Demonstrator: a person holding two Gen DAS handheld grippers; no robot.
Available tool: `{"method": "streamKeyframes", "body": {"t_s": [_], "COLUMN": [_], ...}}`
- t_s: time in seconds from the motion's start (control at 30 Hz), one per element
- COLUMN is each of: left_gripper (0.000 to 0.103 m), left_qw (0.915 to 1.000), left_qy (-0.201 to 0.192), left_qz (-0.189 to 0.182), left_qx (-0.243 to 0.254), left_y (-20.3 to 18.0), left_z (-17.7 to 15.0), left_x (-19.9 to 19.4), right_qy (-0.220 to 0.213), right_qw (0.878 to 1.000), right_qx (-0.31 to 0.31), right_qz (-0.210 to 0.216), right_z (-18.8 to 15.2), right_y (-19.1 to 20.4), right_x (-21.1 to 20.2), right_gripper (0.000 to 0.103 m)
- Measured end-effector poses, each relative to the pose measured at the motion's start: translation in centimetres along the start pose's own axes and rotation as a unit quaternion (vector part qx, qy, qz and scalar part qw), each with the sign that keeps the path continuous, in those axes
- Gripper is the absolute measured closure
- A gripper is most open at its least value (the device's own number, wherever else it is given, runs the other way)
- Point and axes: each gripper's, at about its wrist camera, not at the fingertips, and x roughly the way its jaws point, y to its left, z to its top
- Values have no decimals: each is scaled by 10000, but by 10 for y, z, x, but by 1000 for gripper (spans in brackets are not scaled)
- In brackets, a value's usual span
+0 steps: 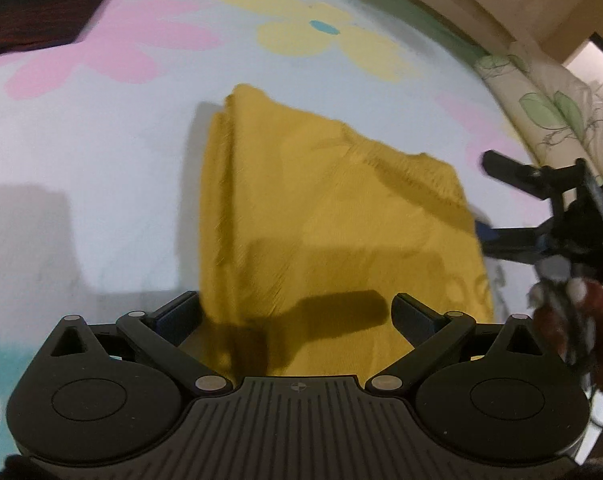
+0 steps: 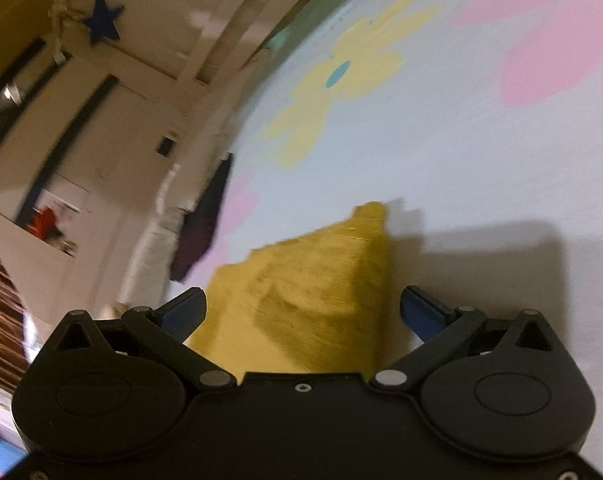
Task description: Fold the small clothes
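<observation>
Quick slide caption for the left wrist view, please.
Open left tongs over a partly folded mustard garment on a flower-print sheet; open right tongs alongside.

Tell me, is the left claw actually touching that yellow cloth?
Cannot tell. In the left wrist view the left gripper stands wide open over the yellow cloth, clamping nothing, but the blurred picture shows neither contact nor gap.
</observation>
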Motion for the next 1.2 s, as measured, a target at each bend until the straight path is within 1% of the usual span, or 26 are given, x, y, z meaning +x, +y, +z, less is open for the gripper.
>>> {"method": "streamKeyframes", "body": {"t_s": [0.03, 0.17, 0.2, 0.23, 0.27, 0.3, 0.33, 0.37, 0.4, 0.47, 0.53, 0.63, 0.73, 0.83, 0.93, 1.03, 1.2], "left_gripper": [1, 2, 5, 17, 27, 53, 70, 75, 76, 77, 78, 78, 78, 78, 78, 78, 78], "left_qw": [10000, 9997, 9997, 9997, 9997, 9996, 9996, 9996, 9994, 9995, 9992, 9987, 9977, 9962, 9946, 9926, 9908], "left_qy": [-27, -181, -204, -211, -229, -245, -264, -269, -295, -303, -392, -464, -549, -612, -649, -664, -550], "left_qz": [-31, -161, -157, -84, 40, 123, 49, -84, -134, -1, 4, -188, -313, -517, -714, -885, -1102], "left_qx": [29, 14, -32, -66, -43, 5, 11, -74, -156, -56, 75, 51, 241, 331, 392, 511, 562], "left_y": [-1, -4, -5, -6, -8, -10, -10, -9, -10, -17, -26, -39, -55, -69, -83, -95, -105], "left_z": [1, 5, 6, 6, 7, 8, 7, 7, 5, 4, 3, -1, -10, -25, -41, -61, -95], "left_x": [2, 7, 7, 6, 5, 3, 1, -1, -4, -8, -17, -38, -61, -84, -104, -122, -137], "right_qy": [-1, 214, 213, 208, 256, 325, 314, 295, 283, 267, 209, 150, 65, -96, -204, -323, -356], "right_qw": [10000, 9971, 9967, 9965, 9964, 9963, 9966, 9956, 9940, 9908, 9897, 9886, 9879, 9888, 9892, 9909, 9931], "right_qx": [-70, -710, -754, -767, -728, -658, -631, -732, -863, -1064, -1171, -1286, -1334, -1301, -1258, -1165, -1005], "right_qz": [3, -146, -189, -255, -354, -445, -434, -507, -603, -788, -791, -767, -787, -723, -729, -595, -484], "right_z": [-1, -5, -6, -6, -5, -5, -7, -9, -9, -10, -9, -10, -16, -31, -44, -66, -100], "right_y": [3, 19, 21, 23, 22, 20, 20, 23, 28, 42, 56, 83, 102, 117, 128, 137, 145], "right_x": [4, 19, 20, 20, 21, 23, 23, 22, 21, 17, 8, -14, -38, -70, -93, -123, -154], "right_gripper": [0, 0, 0, 9, 41, 60, 58, 58, 59, 59, 60, 63, 65, 66, 66, 66, 66]}}
